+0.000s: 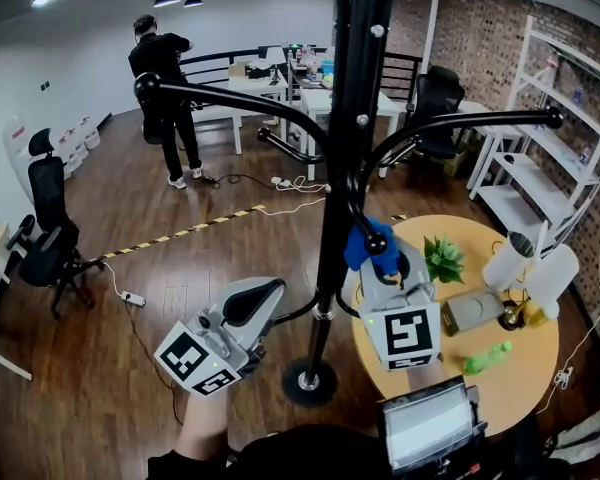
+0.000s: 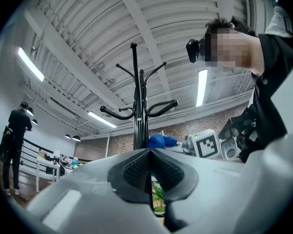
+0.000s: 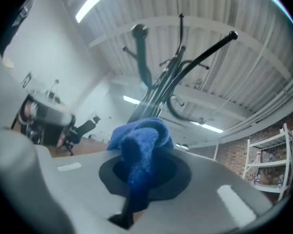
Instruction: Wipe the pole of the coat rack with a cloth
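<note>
The black coat rack pole rises through the middle of the head view, with curved arms branching off it. My right gripper is shut on a blue cloth that sits just right of the pole, against one lower arm. In the right gripper view the cloth bulges out of the shut right gripper, with the pole blurred right behind it. My left gripper hangs left of the pole, lower down, apart from it. Seen in its own view, the left gripper is shut on nothing and the rack stands ahead.
The rack's round base rests on the wooden floor. At the right, a round wooden table carries a plant, a green bottle and white jugs. An office chair stands left, a person far back, white shelves right.
</note>
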`<state>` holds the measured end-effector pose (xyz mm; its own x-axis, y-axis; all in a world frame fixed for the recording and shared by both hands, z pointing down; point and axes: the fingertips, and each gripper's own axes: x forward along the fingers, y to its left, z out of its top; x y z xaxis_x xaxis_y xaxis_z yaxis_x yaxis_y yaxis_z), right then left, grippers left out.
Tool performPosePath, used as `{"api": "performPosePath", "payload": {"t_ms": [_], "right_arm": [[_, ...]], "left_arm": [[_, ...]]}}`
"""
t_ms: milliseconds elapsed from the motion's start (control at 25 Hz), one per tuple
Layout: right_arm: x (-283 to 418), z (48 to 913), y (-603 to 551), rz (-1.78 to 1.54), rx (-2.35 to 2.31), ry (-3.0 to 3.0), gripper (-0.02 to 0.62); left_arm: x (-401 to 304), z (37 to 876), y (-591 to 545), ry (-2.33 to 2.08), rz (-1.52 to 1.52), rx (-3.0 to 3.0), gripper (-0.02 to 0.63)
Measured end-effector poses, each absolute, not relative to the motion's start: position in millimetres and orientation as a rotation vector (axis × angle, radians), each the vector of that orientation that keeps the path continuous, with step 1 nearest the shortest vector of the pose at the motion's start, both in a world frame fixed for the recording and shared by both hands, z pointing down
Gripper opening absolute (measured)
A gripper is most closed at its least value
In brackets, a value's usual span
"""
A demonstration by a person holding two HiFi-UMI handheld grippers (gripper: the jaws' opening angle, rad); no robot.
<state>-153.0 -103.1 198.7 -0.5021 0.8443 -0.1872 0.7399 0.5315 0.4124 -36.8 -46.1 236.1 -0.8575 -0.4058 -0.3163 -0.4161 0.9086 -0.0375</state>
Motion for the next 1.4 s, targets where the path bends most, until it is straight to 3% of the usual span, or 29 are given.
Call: {"api": "performPosePath", "payload": {"t_ms": [280,760,1080,1400], "right_arm": [[-160,59,-120,0.212,1.117,2.246,0.020],[-145,-32,-258,-0.072,0.745,2.169,0.020],[-146,-11,-212,-0.017,0.839,2.172,0.020],[-158,92,-105,0.192,1.154,2.266,0.020]], "left_arm": [[-33,225,-42,2.734,0.016,-0.580,-0.008],[-42,218,-47,2.697,0.004,-0.614,-0.008],[-42,220,-48,2.699,0.015,-0.607,-0.008],[-31,225,-39,2.713,0.036,-0.565,-0.008]]}}
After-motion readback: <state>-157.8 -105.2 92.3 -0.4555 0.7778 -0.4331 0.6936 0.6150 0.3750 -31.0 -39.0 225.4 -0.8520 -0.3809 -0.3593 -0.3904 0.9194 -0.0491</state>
